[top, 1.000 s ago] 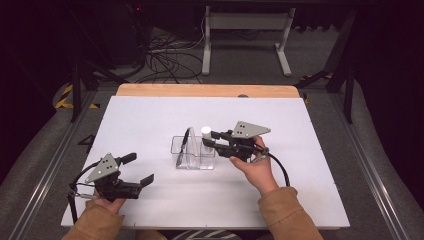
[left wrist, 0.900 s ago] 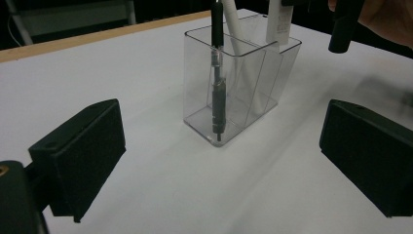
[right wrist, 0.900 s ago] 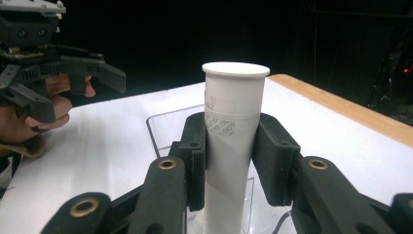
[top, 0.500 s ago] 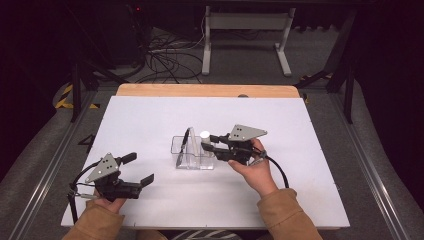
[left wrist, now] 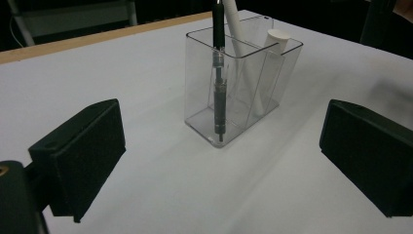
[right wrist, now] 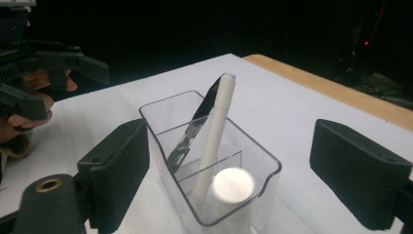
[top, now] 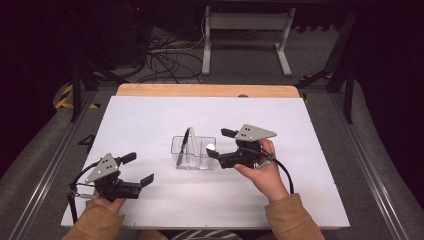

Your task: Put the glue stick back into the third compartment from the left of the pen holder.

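Jaws are gaping empty on the right gripper [top: 214,143] beside the clear holder [top: 194,153]; left gripper [top: 138,169] idling open; white pen [right wrist: 214,131] looks light, slippery; pinch its upper shaft.

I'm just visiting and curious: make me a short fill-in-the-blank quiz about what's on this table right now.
1. The clear plastic holder stands on a table whose top is ____ in colour.
2. Leaning in the holder beside the white pen is a pen coloured ____.
3. The right gripper is beside the holder with its jaws ____.
4. The left gripper holds ____ between its jaws.

Missing words: white; black; open; nothing
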### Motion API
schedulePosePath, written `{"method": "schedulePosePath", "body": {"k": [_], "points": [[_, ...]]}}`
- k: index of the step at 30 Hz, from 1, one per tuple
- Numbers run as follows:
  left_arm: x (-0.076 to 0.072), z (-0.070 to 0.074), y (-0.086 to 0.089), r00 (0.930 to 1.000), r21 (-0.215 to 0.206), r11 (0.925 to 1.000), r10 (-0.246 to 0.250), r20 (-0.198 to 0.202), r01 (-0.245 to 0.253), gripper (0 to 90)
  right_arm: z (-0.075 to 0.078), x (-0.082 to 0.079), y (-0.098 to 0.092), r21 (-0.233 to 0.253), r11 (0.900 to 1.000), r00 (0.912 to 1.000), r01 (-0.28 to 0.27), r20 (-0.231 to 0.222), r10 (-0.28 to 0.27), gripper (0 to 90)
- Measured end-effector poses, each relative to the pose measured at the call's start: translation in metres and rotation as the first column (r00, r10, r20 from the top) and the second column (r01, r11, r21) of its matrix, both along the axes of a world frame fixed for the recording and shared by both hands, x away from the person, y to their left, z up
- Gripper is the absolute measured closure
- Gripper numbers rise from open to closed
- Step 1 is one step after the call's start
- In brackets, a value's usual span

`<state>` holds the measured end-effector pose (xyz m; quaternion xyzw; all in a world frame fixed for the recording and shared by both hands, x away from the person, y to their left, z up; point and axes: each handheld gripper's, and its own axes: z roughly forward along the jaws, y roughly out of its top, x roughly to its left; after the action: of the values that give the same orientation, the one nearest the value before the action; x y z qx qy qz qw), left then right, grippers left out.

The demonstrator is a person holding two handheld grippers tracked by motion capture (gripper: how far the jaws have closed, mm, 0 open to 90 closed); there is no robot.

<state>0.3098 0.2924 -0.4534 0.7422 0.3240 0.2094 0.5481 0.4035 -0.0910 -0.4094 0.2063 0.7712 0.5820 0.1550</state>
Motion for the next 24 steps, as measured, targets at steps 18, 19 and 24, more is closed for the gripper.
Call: {"method": "schedulePosePath", "body": {"k": [18, 19, 24], "points": [[-0.003, 0.004, 0.003, 0.9997, -0.006, 0.9999, 0.015, 0.018, -0.015, 3.3, 0.014, -0.015, -0.042, -0.023, 0.996, 0.9944, 0.09, 0.057, -0.089, 7.3], [-0.003, 0.004, 0.003, 0.9997, -0.005, 0.9999, 0.015, 0.018, -0.014, 3.3, 0.013, -0.016, -0.045, -0.024, 0.995, 0.9936, 0.099, 0.057, -0.097, 7.3], [-0.005, 0.005, 0.003, 0.9996, 0.001, 0.9999, 0.013, 0.027, -0.013, 3.3, 0.008, -0.019, -0.06, -0.037, 0.991, 0.9901, 0.129, 0.06, -0.127, 7.3]]}}
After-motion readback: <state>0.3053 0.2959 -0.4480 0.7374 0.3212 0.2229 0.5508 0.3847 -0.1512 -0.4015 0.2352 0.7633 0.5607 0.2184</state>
